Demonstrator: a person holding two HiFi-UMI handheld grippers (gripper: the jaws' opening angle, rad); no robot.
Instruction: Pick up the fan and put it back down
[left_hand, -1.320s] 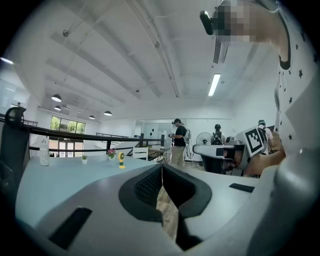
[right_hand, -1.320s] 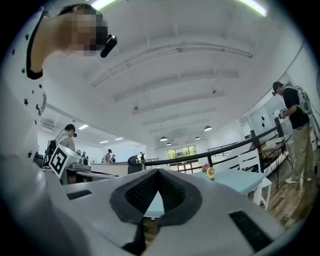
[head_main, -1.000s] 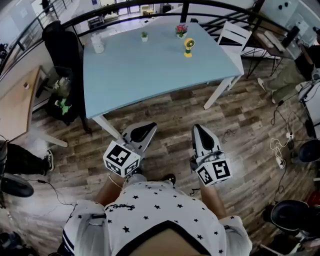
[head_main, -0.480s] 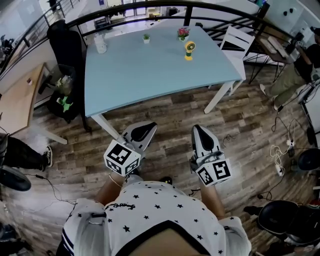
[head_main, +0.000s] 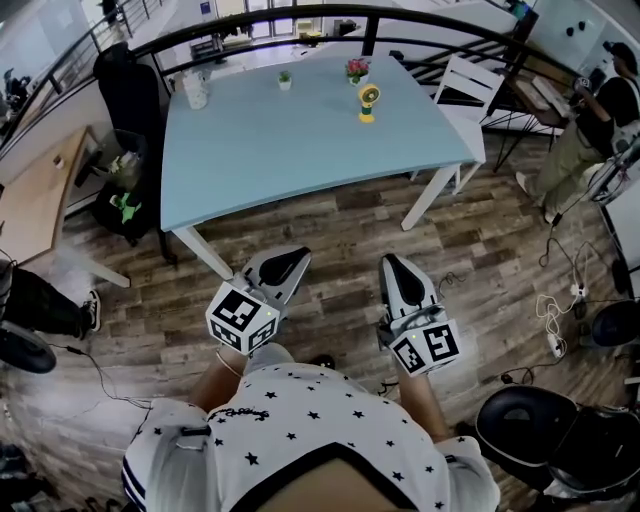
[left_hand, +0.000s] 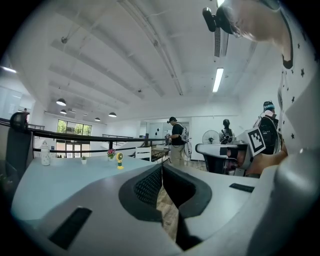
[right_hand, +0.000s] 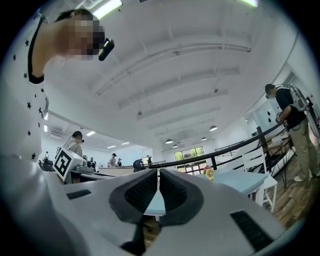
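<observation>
wood-plank floor of an open upper level, bounded on the far side by a black railing (head_main: 250, 20). on that floor, a pale blue table (head_main: 300, 160) with white legs.

near the table's far right corner, a little in from the right edge: the fan (head_main: 368, 100), small, yellow and green, upright on its base, touched by nothing. just beyond it, at the far edge, a small flower pot (head_main: 356, 69) holding pink blooms. further left along the far edge, near its middle, a tiny white pot (head_main: 285, 79) holding a green plant. at the far left corner, a white jar (head_main: 196, 90), contents impossible to make out.

against the right edge, a white chair (head_main: 462, 85). beside the left edge, a black chair (head_main: 125, 85), and on the floor below it a dark bag (head_main: 125, 195) with something green showing at its mouth.

in front of the table's near edge, low over the floor and side by side: left gripper (head_main: 285, 260) and right gripper (head_main: 392, 262), both pointing toward the table, both well apart from the fan. left gripper's jaws pressed together at the tips, only a wedge of floor visible lower down between the pads, nothing pinched. right gripper's jaws closed to a hairline slit, nothing between them.

off the table's right side, a person (head_main: 590, 110) standing by a desk.
</observation>
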